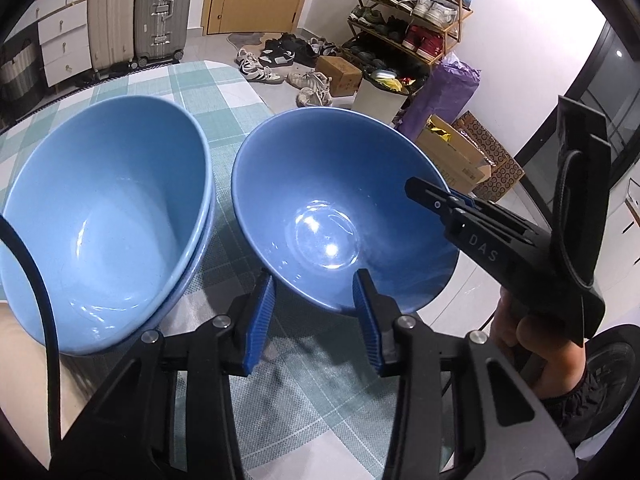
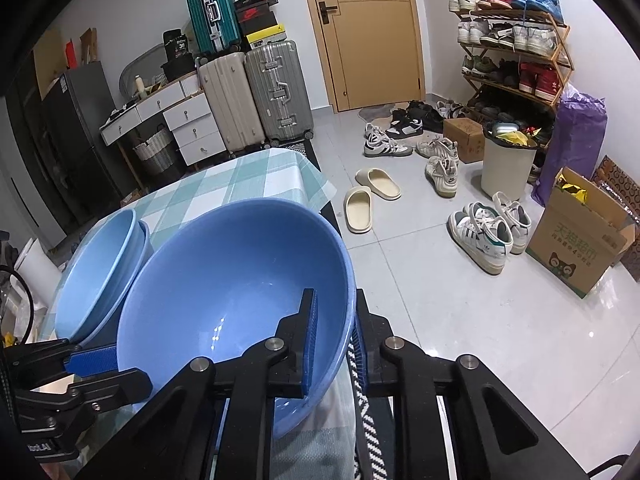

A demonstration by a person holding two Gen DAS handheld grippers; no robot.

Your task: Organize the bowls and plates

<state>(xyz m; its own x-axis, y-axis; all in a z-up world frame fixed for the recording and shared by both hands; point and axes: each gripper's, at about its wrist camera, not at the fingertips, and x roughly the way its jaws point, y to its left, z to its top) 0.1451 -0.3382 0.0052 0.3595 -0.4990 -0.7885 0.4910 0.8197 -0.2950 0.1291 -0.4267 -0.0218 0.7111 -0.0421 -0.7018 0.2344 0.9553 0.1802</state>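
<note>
the right gripper [image 2: 334, 344] is clamped on the right rim of a blue bowl [image 2: 236, 300], one pad inside the rim and one outside. the bowl is tilted, at the near right edge of the checked tablecloth [image 2: 224, 184]. the left gripper [image 1: 316, 320] has its jaws spread apart, empty, with its blue pads [image 1: 260, 320] just near the bowl's near rim; i cannot tell if they touch it. to the left, just beside the held bowl, sits a stack of two blue bowls [image 1: 104, 216] on the cloth.
</note>
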